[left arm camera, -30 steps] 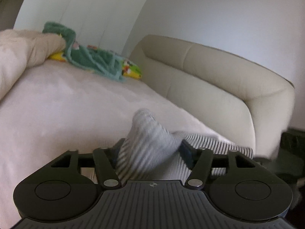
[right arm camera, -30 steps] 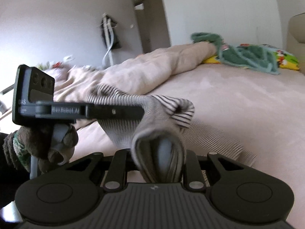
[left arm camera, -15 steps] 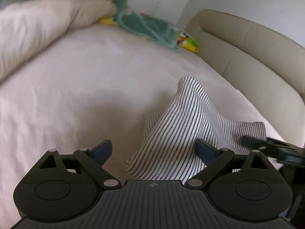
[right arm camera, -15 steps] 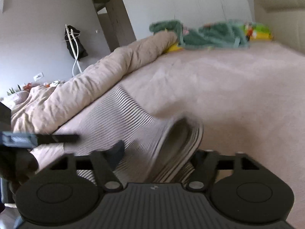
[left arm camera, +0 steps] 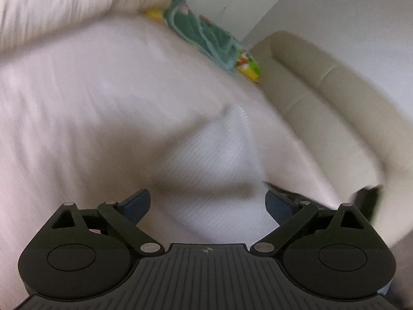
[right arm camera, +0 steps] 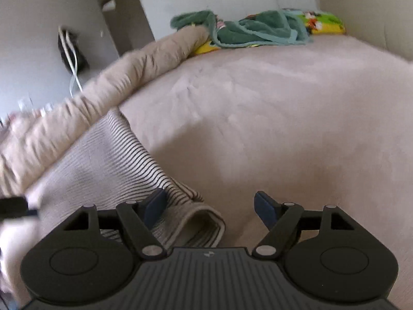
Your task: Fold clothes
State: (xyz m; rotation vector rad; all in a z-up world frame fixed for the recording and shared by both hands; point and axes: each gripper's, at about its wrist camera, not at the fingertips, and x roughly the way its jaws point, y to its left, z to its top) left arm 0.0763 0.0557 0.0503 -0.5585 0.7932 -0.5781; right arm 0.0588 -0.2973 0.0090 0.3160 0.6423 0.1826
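A black-and-white striped garment [right arm camera: 111, 165] lies folded on the pink bed sheet [right arm camera: 271, 118]. In the left wrist view it is a blurred pale mound [left arm camera: 216, 155] just ahead of my fingers. My left gripper [left arm camera: 207, 202] is open and empty above the garment. My right gripper [right arm camera: 210, 206] is open and empty, with its left fingertip [right arm camera: 155, 204] over the garment's folded edge [right arm camera: 196, 222]. The other gripper shows at the right edge of the left wrist view [left arm camera: 366, 201] and the left edge of the right wrist view [right arm camera: 15, 206].
A rolled beige duvet [right arm camera: 108, 82] runs along the garment's far side. A green towel [right arm camera: 247, 29] and a yellow printed cloth [right arm camera: 325, 22] lie at the bed's far end. A cream padded headboard [left arm camera: 335, 98] borders the bed.
Both grippers went from shut on the striped garment to open, letting it drop onto the bed. Both have since lifted and tilted downward; the left view is motion-blurred.
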